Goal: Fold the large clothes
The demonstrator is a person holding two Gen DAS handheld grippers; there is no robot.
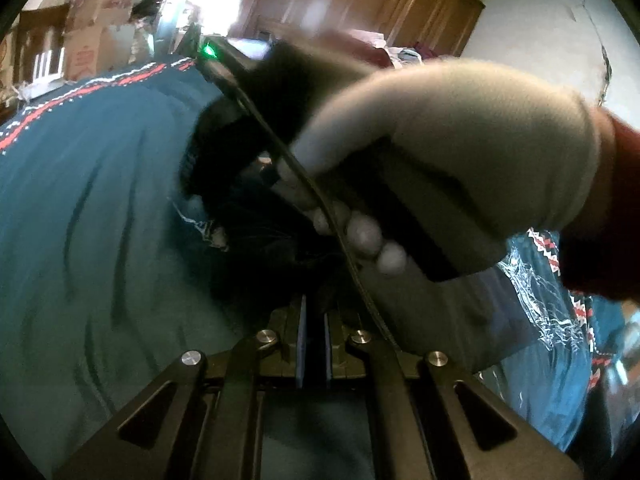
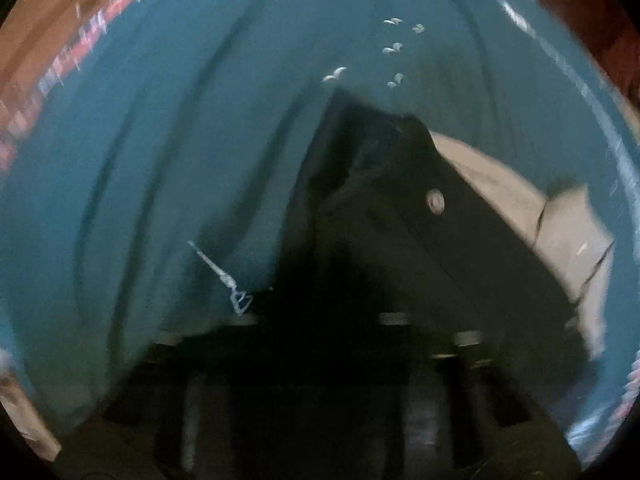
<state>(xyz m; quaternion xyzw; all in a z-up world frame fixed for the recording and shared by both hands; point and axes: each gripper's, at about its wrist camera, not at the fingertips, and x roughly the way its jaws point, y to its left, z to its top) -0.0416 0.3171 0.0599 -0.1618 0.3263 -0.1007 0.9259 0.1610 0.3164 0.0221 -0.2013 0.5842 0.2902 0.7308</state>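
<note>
Teal cloth (image 1: pixel 92 184) with a red-and-white border fills both views, spread wide under and around both tools; it is the garment to fold. Left tongs (image 1: pixel 314 320): the two blue pads sit nearly pressed together with only a thin dark slit between them, and I cannot make out any cloth caught in that slit. Right tongs (image 2: pixel 316 316): blurred and dark, so I cannot tell whether they are spread or closed, nor whether they grip anything. Risk 1: my two tools are very close, my gloved right hand (image 1: pixel 460 148) and its tool crossing directly in front of the left tongs; a pull now could knock them together or drag the cable (image 1: pixel 320 208) into the pads. Risk 2: if the left pads have only a thin edge or nothing, the cloth slips out when lifted and the fold falls crooked. Risk 3: the strong motion blur in the right view suggests fast movement; speed could bunch the cloth. Left view alone shows the room, the wardrobe (image 1: pixel 360 4), the hand and the cable. Right view alone shows the white stitched marks (image 2: pixel 392 48) on the cloth, and a loose thread (image 2: pixel 228 280).
</note>
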